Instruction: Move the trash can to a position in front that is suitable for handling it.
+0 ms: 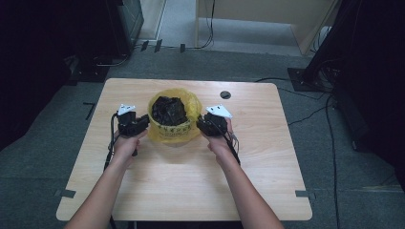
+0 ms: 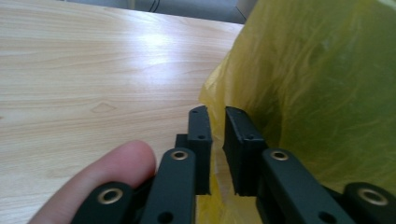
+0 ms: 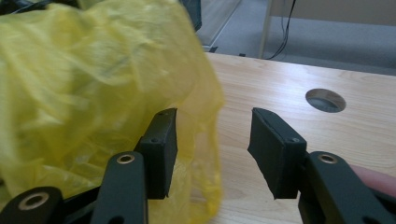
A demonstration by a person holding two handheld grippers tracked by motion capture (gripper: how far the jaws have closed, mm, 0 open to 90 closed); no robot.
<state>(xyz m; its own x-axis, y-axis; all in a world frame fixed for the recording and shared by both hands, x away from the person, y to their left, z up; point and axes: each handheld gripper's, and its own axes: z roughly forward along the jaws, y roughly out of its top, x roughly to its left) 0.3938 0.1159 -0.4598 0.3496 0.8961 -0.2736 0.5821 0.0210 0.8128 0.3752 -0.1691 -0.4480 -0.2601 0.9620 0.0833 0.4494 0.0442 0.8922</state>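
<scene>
Jaws of the left gripper (image 2: 217,149) stand nearly together, with a thin fold of the yellow plastic bag (image 2: 322,93) caught in the narrow slot between them; the left gripper view shows the film running down through that gap, so the pads appear to pinch it, though actual contact is hard to confirm. Jaws of the right gripper (image 3: 212,151) stand clearly apart. The right gripper view shows one jaw lying against the bag's loose outer edge, film filling part of the gap, and the other jaw standing free over bare wood.

Each gripper view shows bag film only. The high view adds the contents: a dark crumpled mass (image 1: 168,110) sits inside the bag's open mouth. That view also places the bag at the middle of the worktop (image 1: 191,181), toward its far edge, with the left gripper (image 1: 139,125) at its left side and the right gripper (image 1: 203,126) at its right side, each held in a bare hand.

The right gripper view shows a round cable hole (image 3: 325,100) in the worktop beyond the free jaw.
</scene>
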